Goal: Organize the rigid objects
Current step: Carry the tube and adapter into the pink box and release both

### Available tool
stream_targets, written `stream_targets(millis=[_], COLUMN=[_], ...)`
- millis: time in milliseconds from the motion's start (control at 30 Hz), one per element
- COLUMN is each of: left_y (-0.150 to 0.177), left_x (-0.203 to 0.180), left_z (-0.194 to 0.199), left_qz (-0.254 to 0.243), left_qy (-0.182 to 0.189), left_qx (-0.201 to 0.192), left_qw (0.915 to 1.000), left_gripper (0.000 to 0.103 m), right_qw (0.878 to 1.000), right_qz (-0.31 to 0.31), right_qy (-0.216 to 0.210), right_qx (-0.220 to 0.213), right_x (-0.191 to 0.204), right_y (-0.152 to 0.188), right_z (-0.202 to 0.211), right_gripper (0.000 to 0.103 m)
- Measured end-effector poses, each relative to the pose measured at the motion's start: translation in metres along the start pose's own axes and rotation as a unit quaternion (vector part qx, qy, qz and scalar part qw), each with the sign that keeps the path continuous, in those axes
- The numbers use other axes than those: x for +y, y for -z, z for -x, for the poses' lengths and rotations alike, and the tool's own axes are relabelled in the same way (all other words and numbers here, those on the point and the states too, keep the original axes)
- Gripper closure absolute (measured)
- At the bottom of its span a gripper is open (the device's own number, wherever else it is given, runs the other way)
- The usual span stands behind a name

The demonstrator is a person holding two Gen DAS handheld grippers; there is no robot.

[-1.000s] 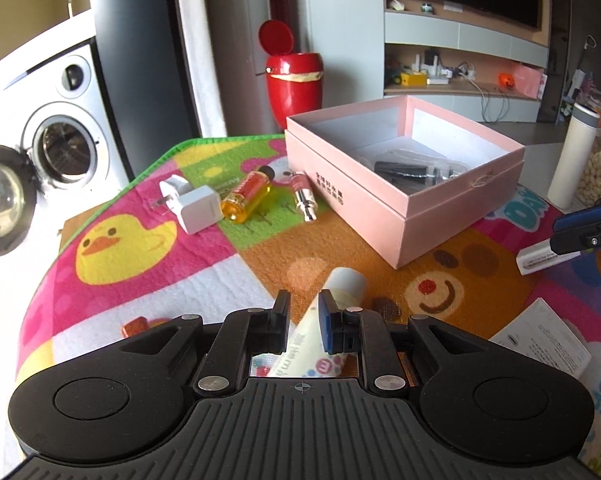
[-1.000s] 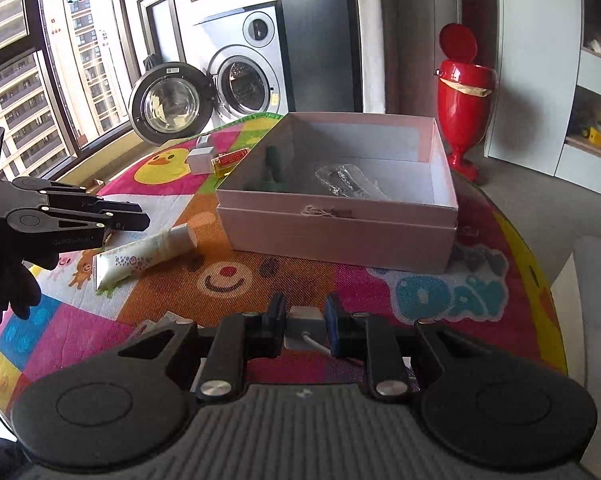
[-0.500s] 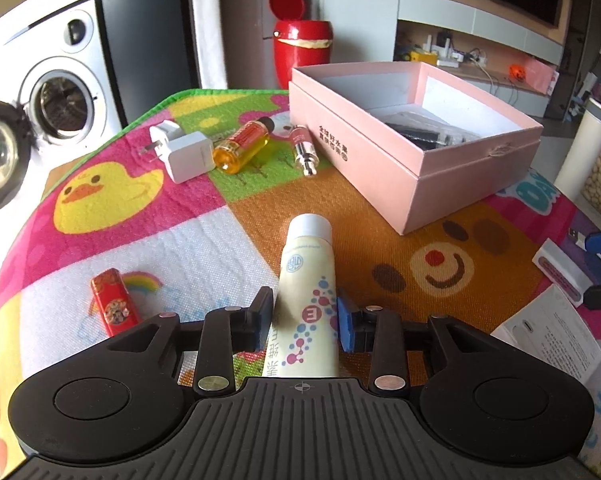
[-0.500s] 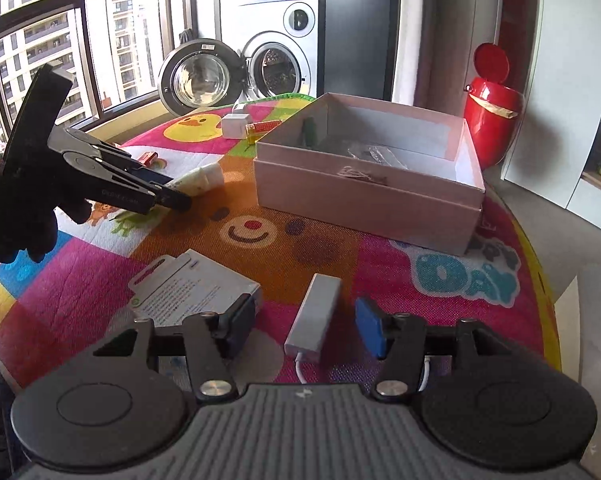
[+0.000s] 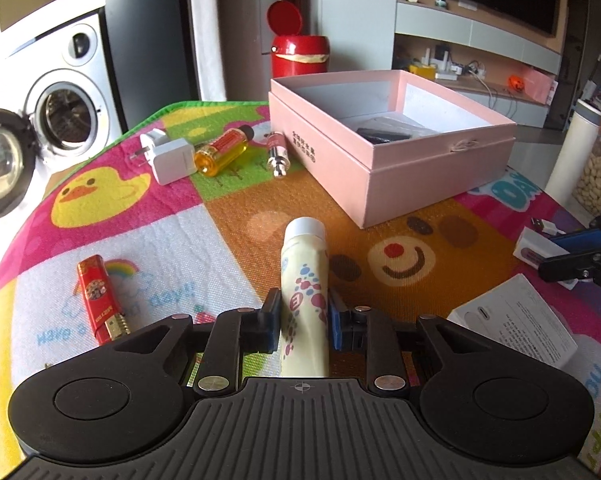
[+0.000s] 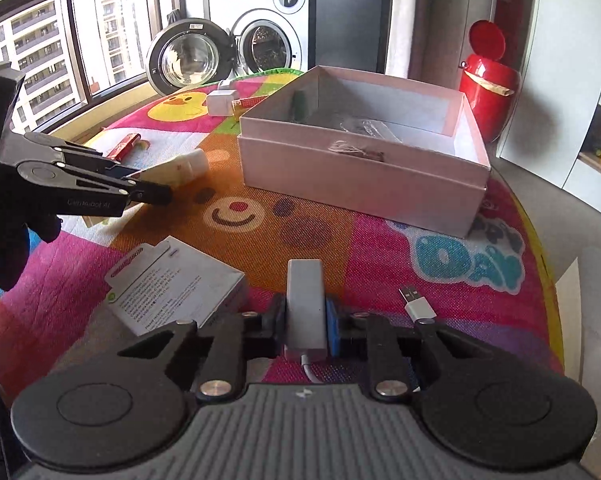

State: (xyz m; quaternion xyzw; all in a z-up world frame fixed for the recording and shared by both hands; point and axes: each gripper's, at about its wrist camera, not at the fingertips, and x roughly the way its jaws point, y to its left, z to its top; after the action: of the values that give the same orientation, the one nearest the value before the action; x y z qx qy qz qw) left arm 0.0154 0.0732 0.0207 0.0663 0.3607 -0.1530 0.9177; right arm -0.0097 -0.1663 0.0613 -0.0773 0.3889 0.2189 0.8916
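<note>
Left tongs (image 5: 303, 318) clamped on a cream plastic tube with a white cap (image 5: 305, 276), lying on the colourful mat-covered counter (image 5: 228, 216). Right tongs (image 6: 303, 322) clamped on a white rectangular cable adapter (image 6: 305, 304), near the open pink cardboard box (image 6: 364, 184).

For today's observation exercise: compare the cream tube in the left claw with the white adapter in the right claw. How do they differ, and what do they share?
The cream tube is rounded, with a cap and coloured dots; the white adapter is a plain flat-sided block. The adapter trails a cable with a USB plug; the tube has none. Shared: each lies between the fingers of a claw, the left claw and right claw, pointing towards the pink box.
</note>
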Motion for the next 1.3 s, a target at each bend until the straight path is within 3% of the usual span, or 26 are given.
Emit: stream_targets(millis=[100,233,400,533,633,800,900,967,1100,1167,1300], left_y=[-0.004,-0.032,-0.100,-0.163,-0.186,-0.182,-0.175,-0.172,-0.168,-0.168,-0.157], left_x=[-0.015,-0.031,-0.045,-0.048,-0.043,-0.032,-0.017,-0.011,-0.010,-0.005,0.014], left_z=[0.013,0.037,0.063,0.048,0.011,-0.051,-0.092,-0.115,-0.126,-0.120,-0.085], left_qz=[-0.019,-0.036,-0.048,-0.016,0.030,0.083,0.131,0.144,0.127,0.132,0.147], left_qy=[0.012,0.031,0.049,0.062,0.084,0.116,0.146,0.145,0.106,0.106,0.108], left_qx=[-0.009,-0.057,-0.145,-0.194,-0.195,-0.162,-0.098,-0.058,-0.050,-0.053,-0.088], left_qw=[0.9997,0.9972,0.9871,0.9789,0.9768,0.9764,0.9757,0.9771,0.9850,0.9840,0.9793], left_gripper=[0.077,0.077,0.077,0.077,0.077,0.076,0.076,0.076,0.077,0.077,0.077], right_qw=[0.999,0.994,0.979,0.969,0.972,0.978,0.980,0.982,0.984,0.984,0.985], right_qz=[-0.023,-0.038,-0.032,-0.031,-0.061,-0.120,-0.140,-0.145,-0.146,-0.149,-0.136], right_qy=[-0.018,-0.022,-0.009,0.019,0.026,-0.003,-0.010,-0.012,-0.019,-0.016,0.007], right_qx=[-0.032,-0.101,-0.199,-0.243,-0.225,-0.168,-0.139,-0.116,-0.098,-0.099,-0.108], right_x=[-0.012,-0.026,-0.041,-0.052,-0.069,-0.101,-0.116,-0.122,-0.127,-0.128,-0.125], right_y=[-0.012,-0.045,-0.108,-0.157,-0.183,-0.195,-0.191,-0.186,-0.175,-0.169,-0.149], right_z=[0.028,0.072,0.116,0.113,0.085,0.014,-0.024,-0.044,-0.058,-0.056,-0.040], right_gripper=[0.083,0.083,0.083,0.083,0.083,0.083,0.083,0.082,0.077,0.069,0.063])
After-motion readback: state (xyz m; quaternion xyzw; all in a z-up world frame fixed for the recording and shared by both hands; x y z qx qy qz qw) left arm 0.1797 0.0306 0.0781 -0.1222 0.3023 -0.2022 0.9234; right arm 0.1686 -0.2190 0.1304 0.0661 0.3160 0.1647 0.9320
